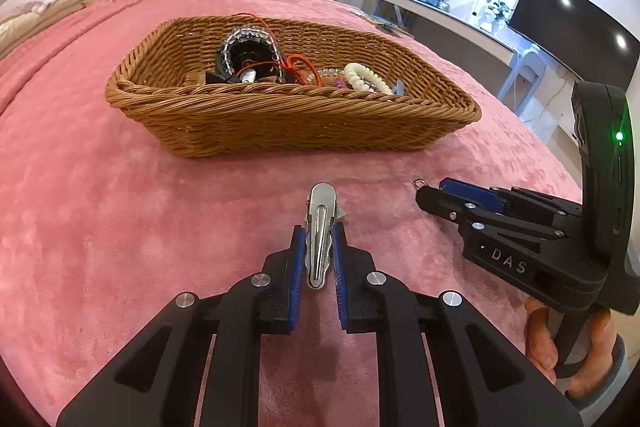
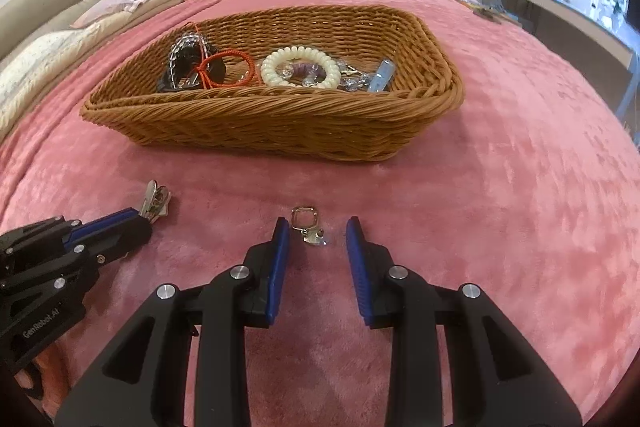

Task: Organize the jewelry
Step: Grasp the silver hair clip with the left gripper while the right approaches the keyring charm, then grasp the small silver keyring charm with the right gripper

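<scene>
A silver hair clip (image 1: 319, 235) is seen clamped between the blue pads of the left gripper (image 1: 319, 231), its rounded end sticking out past the fingertips over the pink blanket (image 1: 120, 227). From the right wrist view the same clip (image 2: 154, 202) is caught at the tip of the left gripper, low over the blanket and to the left of the right gripper. The right gripper (image 2: 318, 227) is held with its jaws parted, nothing pressed between the pads; a small metal earring (image 2: 306, 225) with a square hoop is lying on the blanket in the gap between the fingertips, nearer the left pad, and whether that pad touches it cannot be told. In the left wrist view only a small metal loop is made out at the tip of the right gripper (image 1: 424, 193), which is gripped by a hand (image 1: 568, 343) at the lower right edge. Further back on the blanket a wicker basket (image 2: 280, 123) is set, well apart from both grippers, and inside it a white bead bracelet (image 2: 300, 65), a red cord bracelet (image 2: 228, 69), a clear bead bracelet (image 1: 244, 41) over something black, and a pale blue clip (image 2: 382, 75) at the right end can be picked out.
</scene>
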A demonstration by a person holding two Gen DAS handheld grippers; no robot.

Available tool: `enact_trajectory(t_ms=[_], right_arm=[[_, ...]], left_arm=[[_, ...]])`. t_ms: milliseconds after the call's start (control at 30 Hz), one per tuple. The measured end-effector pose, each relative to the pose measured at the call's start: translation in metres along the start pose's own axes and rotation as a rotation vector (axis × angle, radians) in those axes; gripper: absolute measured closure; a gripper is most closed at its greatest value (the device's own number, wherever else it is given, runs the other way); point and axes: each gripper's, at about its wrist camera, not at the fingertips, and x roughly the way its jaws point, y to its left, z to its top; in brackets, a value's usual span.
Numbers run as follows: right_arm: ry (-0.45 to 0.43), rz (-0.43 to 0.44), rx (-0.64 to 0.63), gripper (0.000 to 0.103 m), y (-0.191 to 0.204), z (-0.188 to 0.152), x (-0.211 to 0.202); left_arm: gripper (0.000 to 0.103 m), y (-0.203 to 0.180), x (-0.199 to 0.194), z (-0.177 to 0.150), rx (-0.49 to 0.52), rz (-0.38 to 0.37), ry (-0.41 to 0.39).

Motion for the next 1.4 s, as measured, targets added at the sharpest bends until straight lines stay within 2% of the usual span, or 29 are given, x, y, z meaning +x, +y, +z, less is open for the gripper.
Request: enact_trajectory(t_ms=[67, 100, 533, 800, 967, 1067, 1133, 1333, 1400], right_arm=[[-0.002, -0.016, -0.033, 0.08, 0.007, 0.0, 0.001], [-0.004, -0.012, -0.043, 0.093, 0.008, 0.0, 0.0], [-0.085, 0.028, -0.093, 0.093, 0.014, -0.006, -0.022], [-0.185, 0.095, -0.135, 0.093, 0.022, -0.013, -0.052], [-0.229, 0.143, -0.132, 0.093, 0.025, -0.014, -0.071], [-0.247, 0.169, -0.117, 0.093, 0.026, -0.006, -0.086], [-0.278, 0.165, -0.124, 0.093, 0.029, 0.003, -0.101], [-0.343, 0.149, -0.14, 0.093, 0.033, 0.048, -0.134], [-0.365, 0.119, -0.14, 0.093, 0.033, 0.066, -0.137]], left_arm=[[0.091, 0.0, 0.0, -0.001, -0.002, -0.005, 0.0], [0.091, 0.0, 0.0, -0.001, -0.001, -0.007, -0.001], [0.091, 0.0, -0.008, -0.001, 0.01, 0.013, -0.035], [0.091, -0.004, -0.025, -0.002, 0.022, 0.041, -0.116], [0.091, -0.006, -0.048, 0.001, 0.015, 0.023, -0.208], [0.091, -0.008, -0.061, 0.009, -0.01, -0.007, -0.233], [0.091, -0.015, -0.08, 0.019, 0.007, -0.016, -0.272], [0.091, -0.039, -0.124, 0.065, 0.091, 0.039, -0.348], [0.091, -0.042, -0.13, 0.083, 0.099, 0.052, -0.364]])
